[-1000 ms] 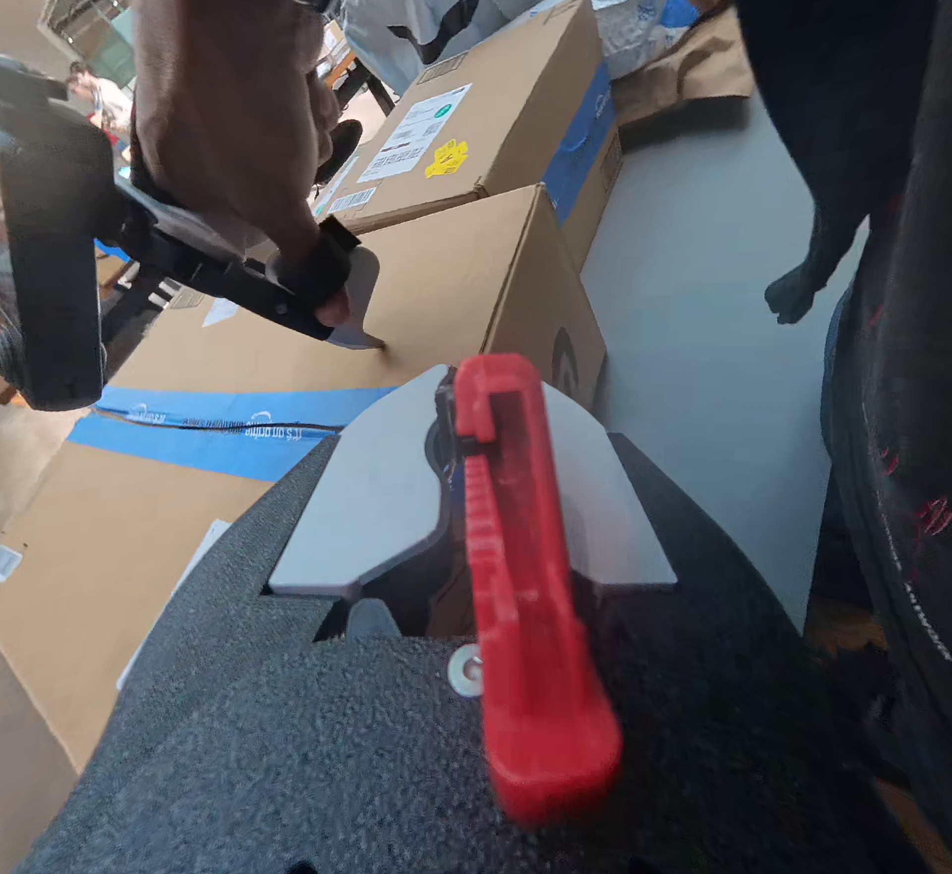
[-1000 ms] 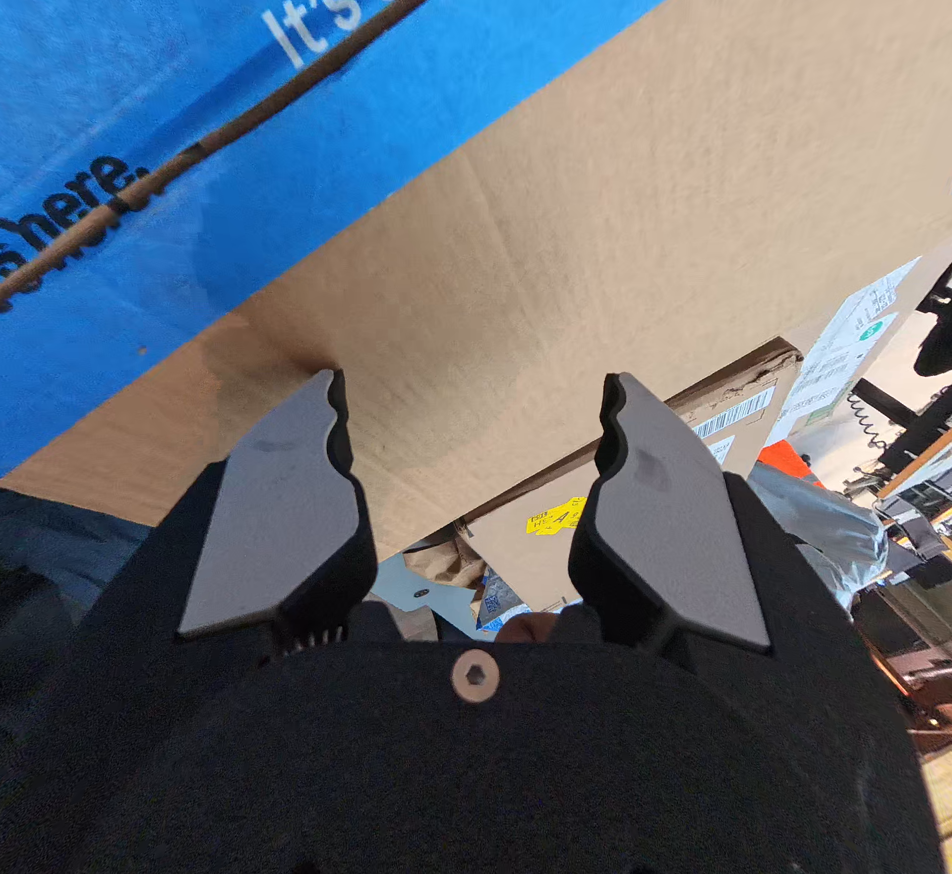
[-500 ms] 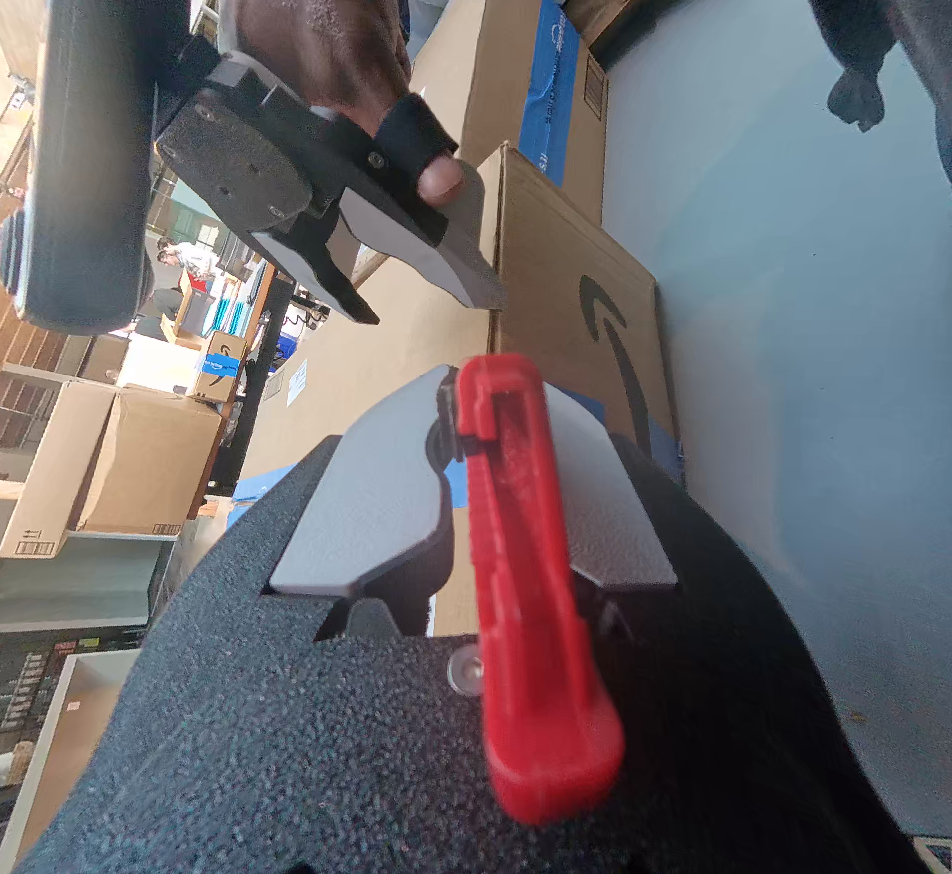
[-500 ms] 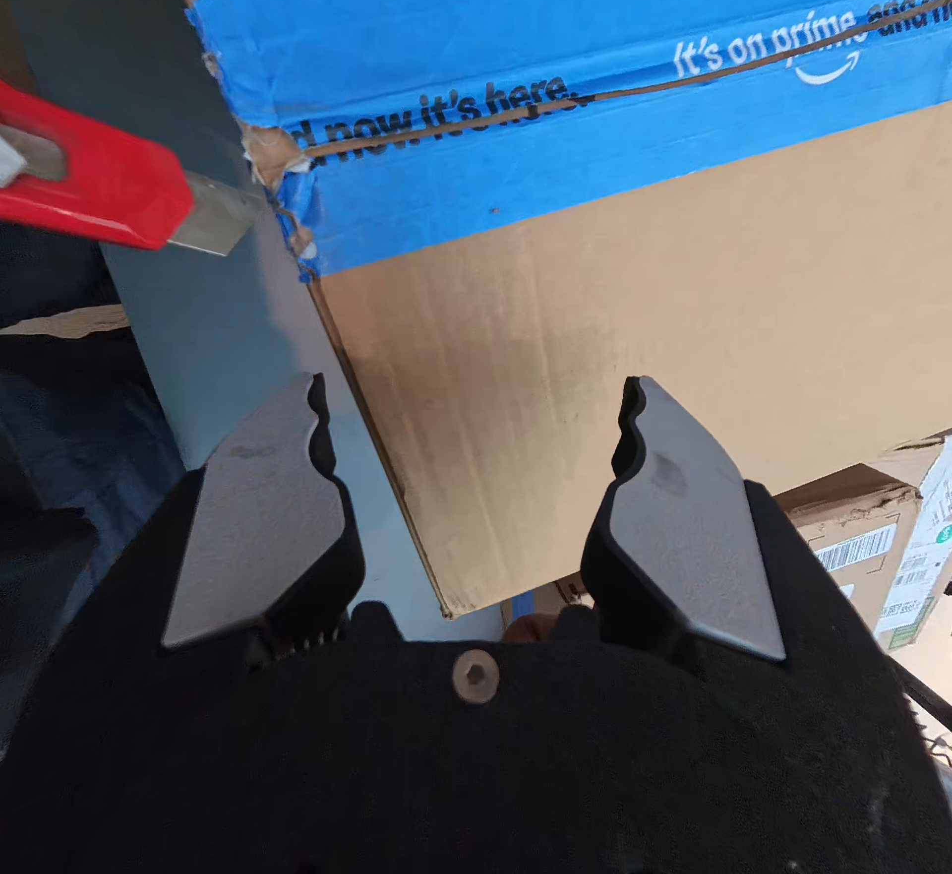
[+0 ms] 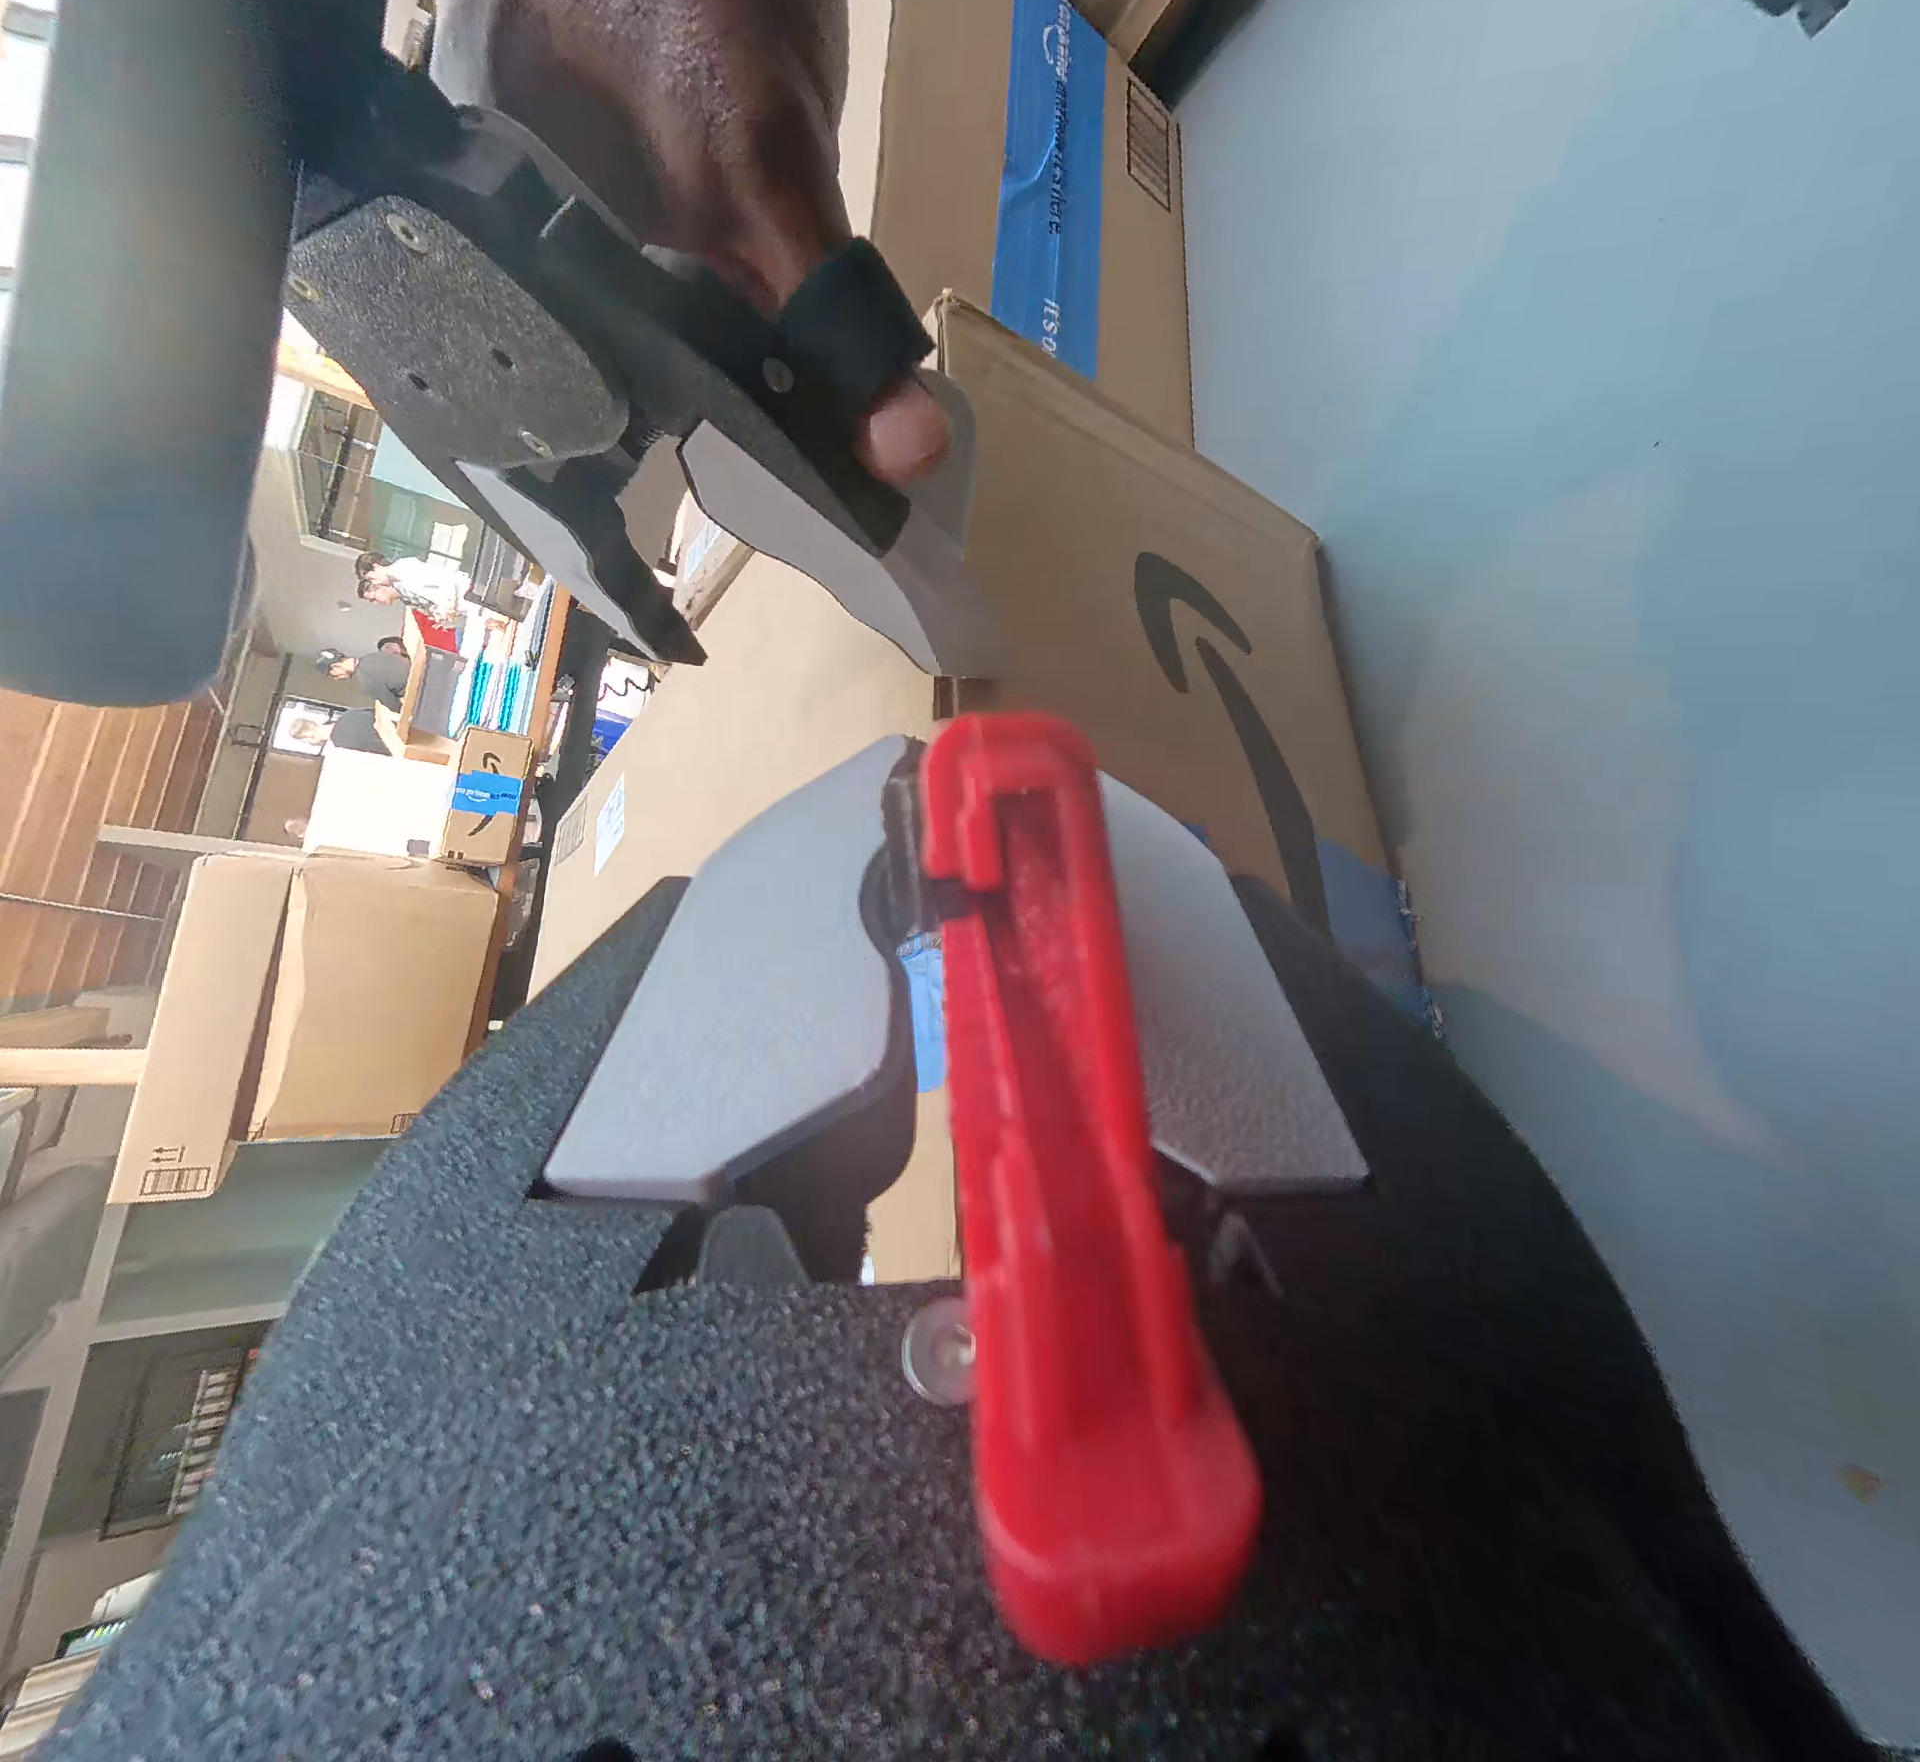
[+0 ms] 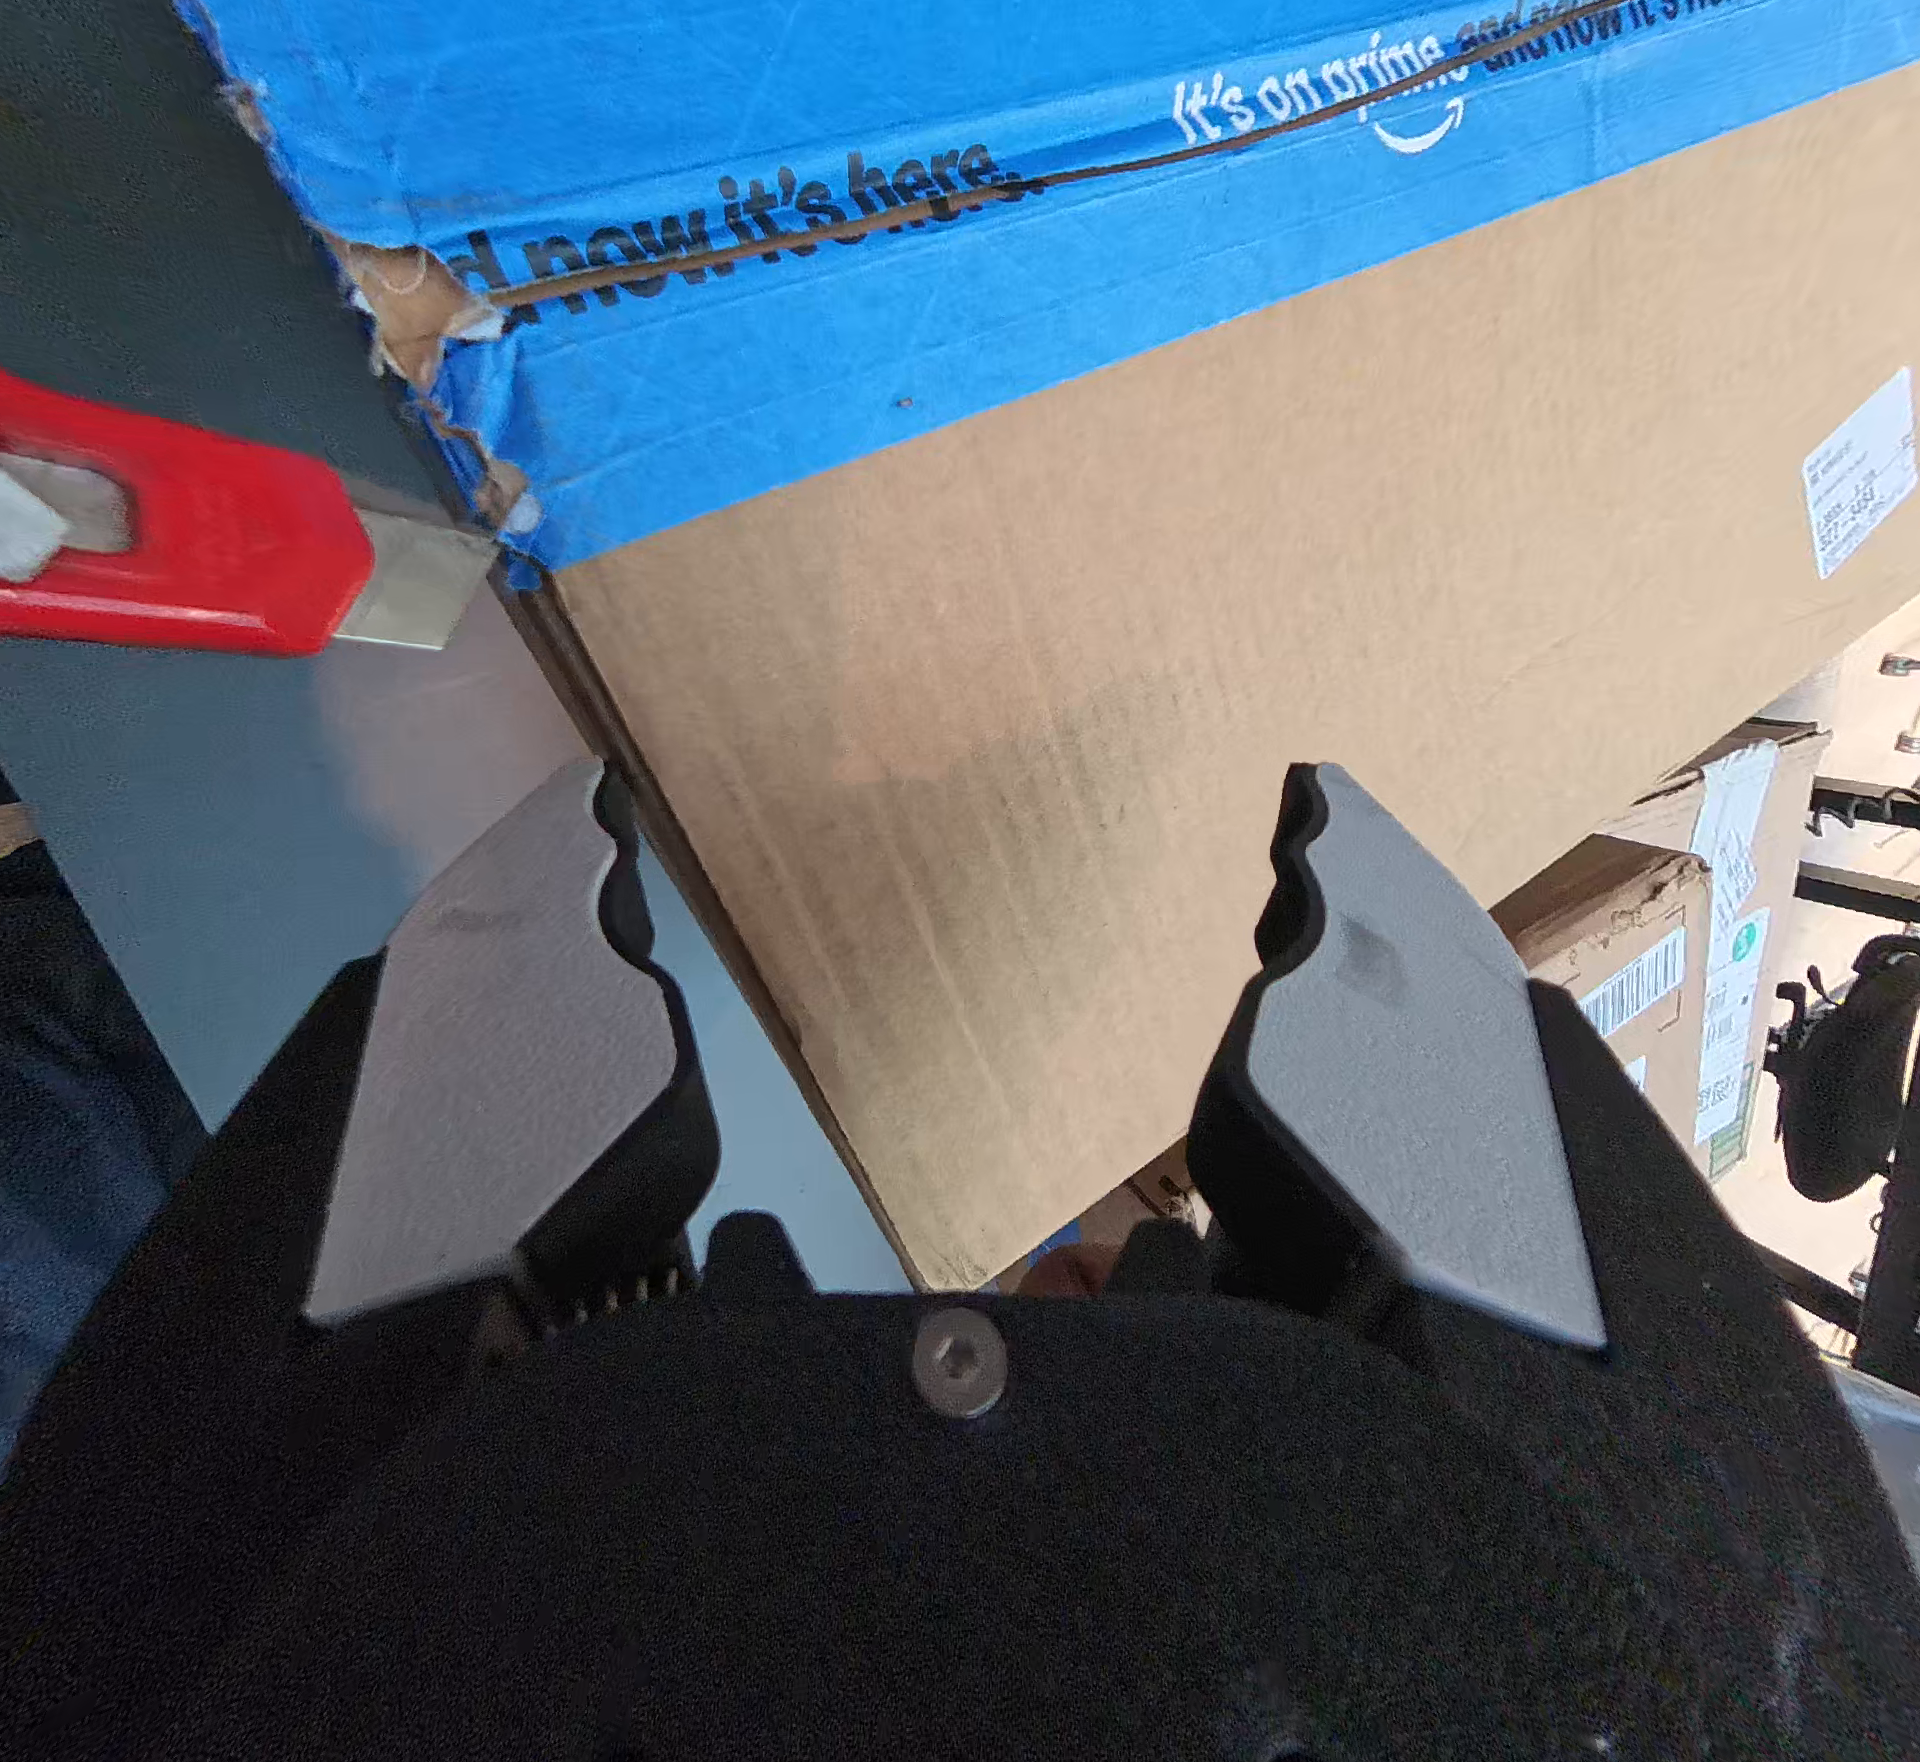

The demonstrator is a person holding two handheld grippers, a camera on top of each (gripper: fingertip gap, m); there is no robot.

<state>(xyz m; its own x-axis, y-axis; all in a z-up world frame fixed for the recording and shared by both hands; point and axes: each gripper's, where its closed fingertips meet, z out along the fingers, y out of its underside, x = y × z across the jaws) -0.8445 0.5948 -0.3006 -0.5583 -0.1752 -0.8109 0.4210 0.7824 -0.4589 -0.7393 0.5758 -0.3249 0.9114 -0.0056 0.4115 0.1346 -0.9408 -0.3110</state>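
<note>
The left tongs (image 5: 997,839) are pinching a red box cutter (image 5: 1070,1141), its handle running back between the two grey fingers toward the camera. In the right wrist view, the cutter's short steel blade (image 6: 416,585) is sticking out of the red body (image 6: 197,554) and touching the torn corner of a large cardboard box (image 6: 1091,725), right where the blue tape (image 6: 831,154) is wrapping over the edge. A thin dark slit is running along the middle of that tape on the box's broad face.

The right tongs (image 6: 945,871) are spread wide and gripping nothing; they are hovering over the near corner of the box, one finger (image 6: 499,1037) beyond the box's edge above the grey worktop (image 6: 260,829), the other (image 6: 1403,1037) over the brown face. The left wrist view is showing these tongs (image 5: 790,611) from the side, held by a person's hand (image 5: 665,50), with the lower fingertip resting at the top edge of the box (image 5: 1143,632).

The box is sitting on the grey worktop (image 5: 1558,569). A second cardboard box (image 5: 935,102) with blue tape is standing just behind it, and more boxes (image 5: 312,1006) are stacked farther off at the left.
</note>
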